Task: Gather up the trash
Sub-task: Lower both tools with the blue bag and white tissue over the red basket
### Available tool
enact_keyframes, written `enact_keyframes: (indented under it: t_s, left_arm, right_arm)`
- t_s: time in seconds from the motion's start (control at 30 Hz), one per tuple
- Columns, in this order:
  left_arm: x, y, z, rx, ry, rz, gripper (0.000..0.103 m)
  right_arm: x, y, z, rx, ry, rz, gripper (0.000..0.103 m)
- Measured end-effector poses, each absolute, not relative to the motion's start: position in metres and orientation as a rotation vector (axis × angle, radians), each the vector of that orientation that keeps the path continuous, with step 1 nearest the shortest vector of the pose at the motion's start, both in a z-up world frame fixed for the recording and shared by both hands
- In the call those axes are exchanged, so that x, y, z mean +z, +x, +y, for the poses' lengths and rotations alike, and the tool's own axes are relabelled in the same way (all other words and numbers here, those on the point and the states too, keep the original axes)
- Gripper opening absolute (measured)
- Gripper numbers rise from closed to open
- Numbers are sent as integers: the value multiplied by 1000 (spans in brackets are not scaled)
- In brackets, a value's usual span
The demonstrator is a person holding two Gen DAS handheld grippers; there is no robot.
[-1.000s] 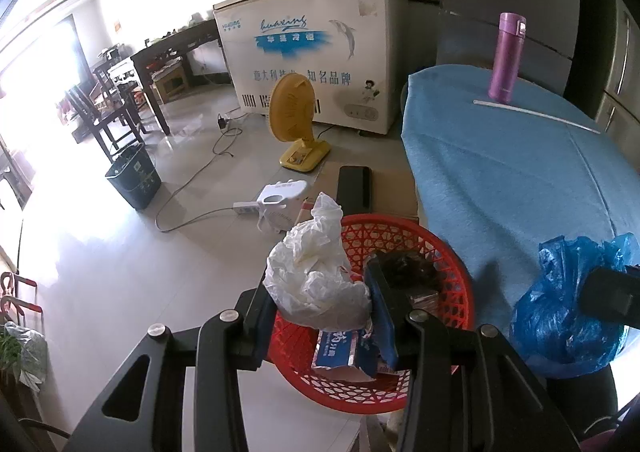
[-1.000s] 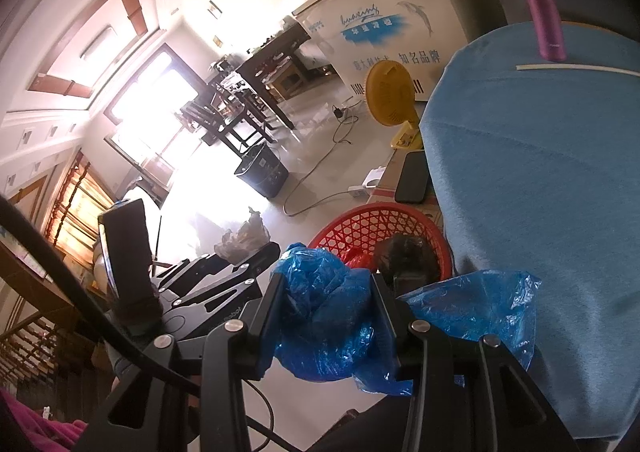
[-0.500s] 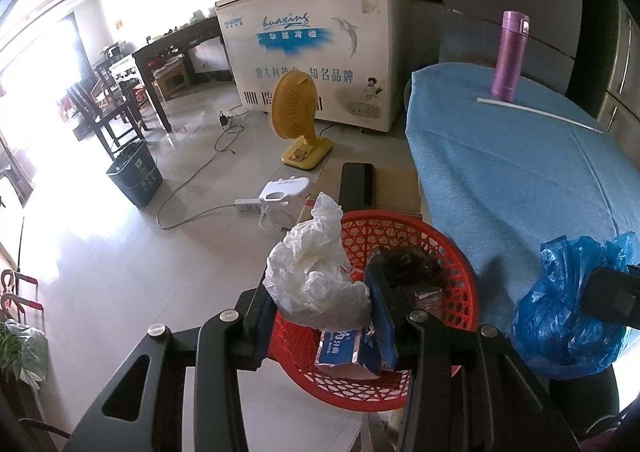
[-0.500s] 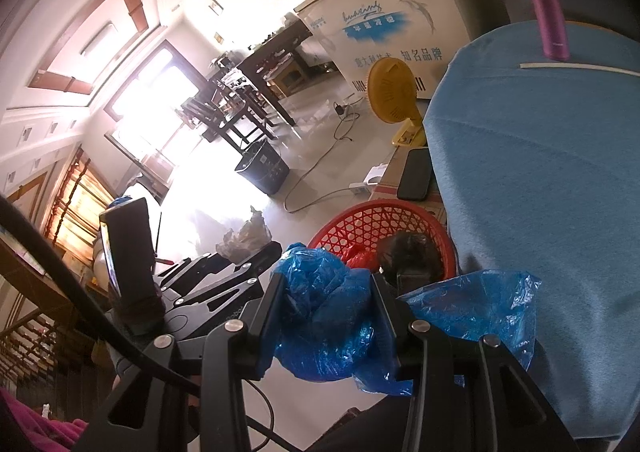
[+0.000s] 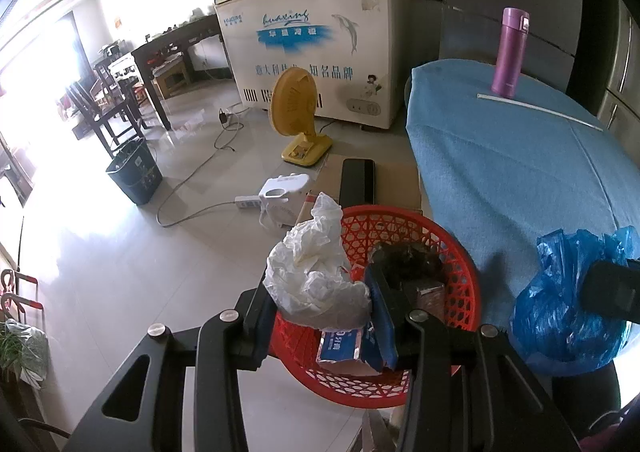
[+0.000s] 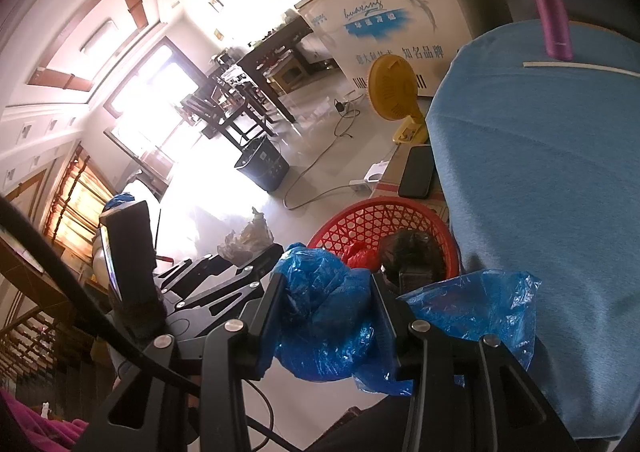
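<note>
A tiled room with a blue-clothed table. The left gripper clamps a crumpled white plastic bag over the red mesh basket. The right gripper pinches a blue plastic bag at the table's edge. Farther off stands a purple flask.

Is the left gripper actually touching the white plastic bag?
Touching. The left wrist view shows the left gripper with both fingers pressed against the crumpled white plastic bag above the red basket.
</note>
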State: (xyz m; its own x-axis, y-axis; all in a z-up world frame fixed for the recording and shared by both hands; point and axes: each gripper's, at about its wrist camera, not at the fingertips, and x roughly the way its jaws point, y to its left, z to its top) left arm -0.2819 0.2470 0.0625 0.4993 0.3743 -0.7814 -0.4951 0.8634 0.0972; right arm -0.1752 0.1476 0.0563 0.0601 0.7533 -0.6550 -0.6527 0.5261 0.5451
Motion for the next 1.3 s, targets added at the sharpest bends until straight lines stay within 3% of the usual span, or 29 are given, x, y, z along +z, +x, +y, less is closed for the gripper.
enact_keyframes:
  t_s: [1.3]
  left_arm:
    - [44, -292, 258, 532, -178, 940, 45]
  right_arm:
    - [49, -176, 168, 1047, 99, 1111, 44]
